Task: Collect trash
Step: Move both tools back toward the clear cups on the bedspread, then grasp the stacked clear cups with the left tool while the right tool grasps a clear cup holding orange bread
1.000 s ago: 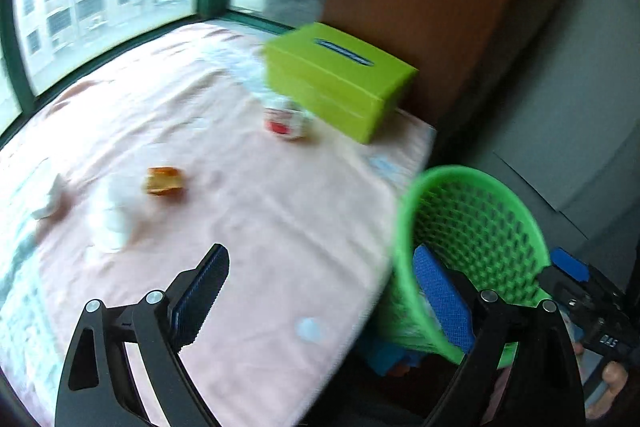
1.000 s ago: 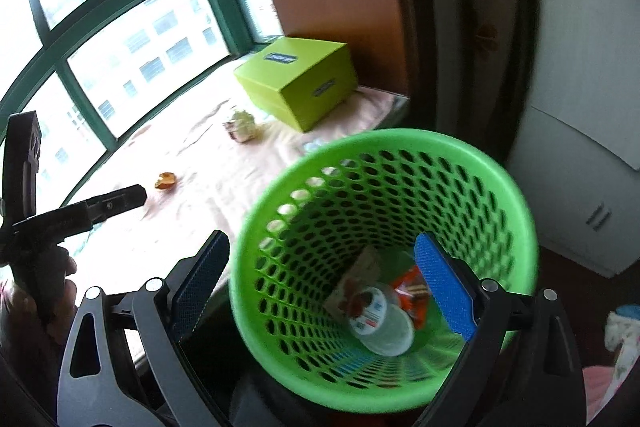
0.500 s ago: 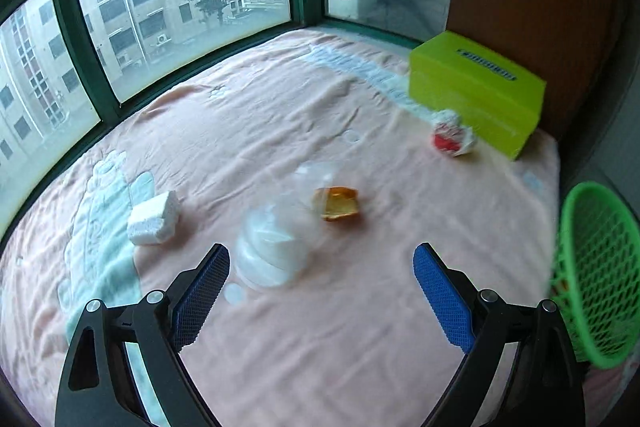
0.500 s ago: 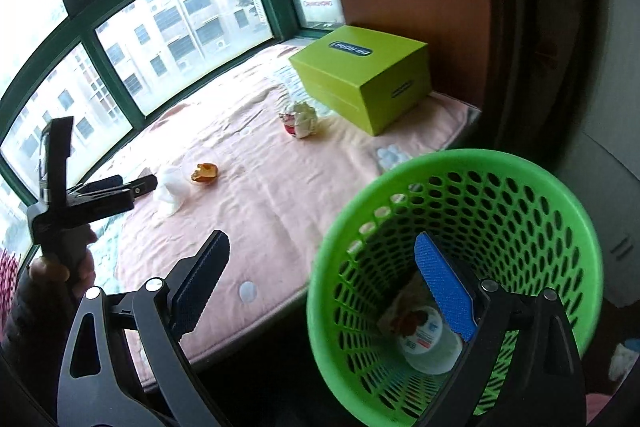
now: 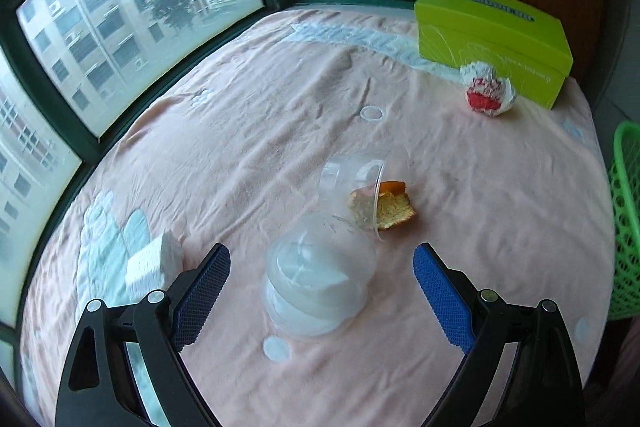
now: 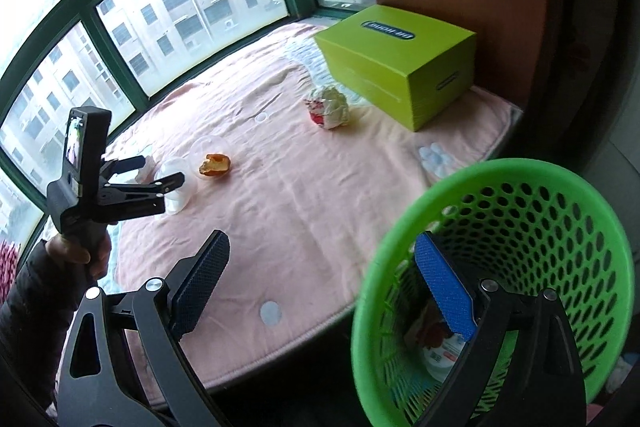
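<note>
- Left gripper (image 5: 320, 291): jaws wide, empty, flanking the cup (image 5: 320, 283).
- Right gripper (image 6: 320, 291): jaws wide, empty.
- Peel (image 5: 384, 211): just beyond cup.
- Wrapper (image 5: 488, 95): well beyond cup, beside box (image 5: 496, 39).
- Basket (image 6: 520, 187): right of cup.

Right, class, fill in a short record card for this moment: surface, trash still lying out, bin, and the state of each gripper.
surface: pink blanket
trash out: domed clear lid, clear cup on its side, orange peel, crumpled wrapper, white foam block
bin: green basket, holds some trash
other: green box
left gripper: open, lid between fingers
right gripper: open, empty
</note>
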`<state>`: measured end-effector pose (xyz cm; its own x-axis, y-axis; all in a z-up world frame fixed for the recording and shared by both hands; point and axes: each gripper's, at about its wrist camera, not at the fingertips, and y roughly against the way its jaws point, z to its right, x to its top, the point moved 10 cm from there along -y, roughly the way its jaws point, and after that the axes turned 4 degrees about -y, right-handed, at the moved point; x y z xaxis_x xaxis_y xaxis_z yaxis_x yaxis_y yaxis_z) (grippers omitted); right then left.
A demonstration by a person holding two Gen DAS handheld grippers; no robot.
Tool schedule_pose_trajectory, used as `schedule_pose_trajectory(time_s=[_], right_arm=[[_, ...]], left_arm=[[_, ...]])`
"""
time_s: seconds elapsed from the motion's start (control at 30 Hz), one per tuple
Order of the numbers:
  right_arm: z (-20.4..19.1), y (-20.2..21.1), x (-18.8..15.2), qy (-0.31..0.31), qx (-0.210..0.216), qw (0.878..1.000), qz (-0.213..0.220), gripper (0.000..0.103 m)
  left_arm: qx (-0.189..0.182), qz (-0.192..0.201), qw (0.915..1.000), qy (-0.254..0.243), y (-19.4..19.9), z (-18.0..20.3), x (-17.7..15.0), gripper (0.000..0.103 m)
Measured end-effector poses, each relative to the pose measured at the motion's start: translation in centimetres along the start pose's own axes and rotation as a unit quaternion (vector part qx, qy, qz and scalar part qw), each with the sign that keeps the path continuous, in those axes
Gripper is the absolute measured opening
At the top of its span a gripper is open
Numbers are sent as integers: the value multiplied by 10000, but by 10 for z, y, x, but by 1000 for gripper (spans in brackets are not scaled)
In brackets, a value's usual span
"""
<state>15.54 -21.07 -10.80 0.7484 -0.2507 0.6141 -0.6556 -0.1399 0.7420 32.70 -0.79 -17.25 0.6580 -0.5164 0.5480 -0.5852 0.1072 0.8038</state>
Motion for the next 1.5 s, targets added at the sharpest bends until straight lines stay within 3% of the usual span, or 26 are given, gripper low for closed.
schedule_pose_trajectory(time_s=[0.17,0.23,0.33,0.53,0.77,1.0,1.33,1.5], right_arm=[[-14,-15,6,79,67,9999,-73,93],[-19,-19,8,94,90,9999,-88,93],[-26,-23,11,131,130,9998,-100,93],[-33,-30,14,156,184,9996,-133,93],[-43,-43,19,200,271,9993,-165,93],[-78,-73,38,329,666,9967,-317,93],[-142,-138,71,845,1227,9833,-1050,87],[-170,-174,76,1352,1229,9706,-1567,83]], left_arm=[[-99,-139,9998,-142,-15,1,-5,83],[-123,-185,9997,-121,-19,-1,-7,70],[-223,-174,9996,-49,-24,-2,-9,64],[-277,-18,9996,13,-15,-2,-10,63],[-453,263,9966,631,14,-22,-11,63],[-487,513,9909,1146,47,-49,-17,63],[-560,537,9849,1550,58,-69,-39,63],[-589,501,9827,1683,56,-75,-49,63]])
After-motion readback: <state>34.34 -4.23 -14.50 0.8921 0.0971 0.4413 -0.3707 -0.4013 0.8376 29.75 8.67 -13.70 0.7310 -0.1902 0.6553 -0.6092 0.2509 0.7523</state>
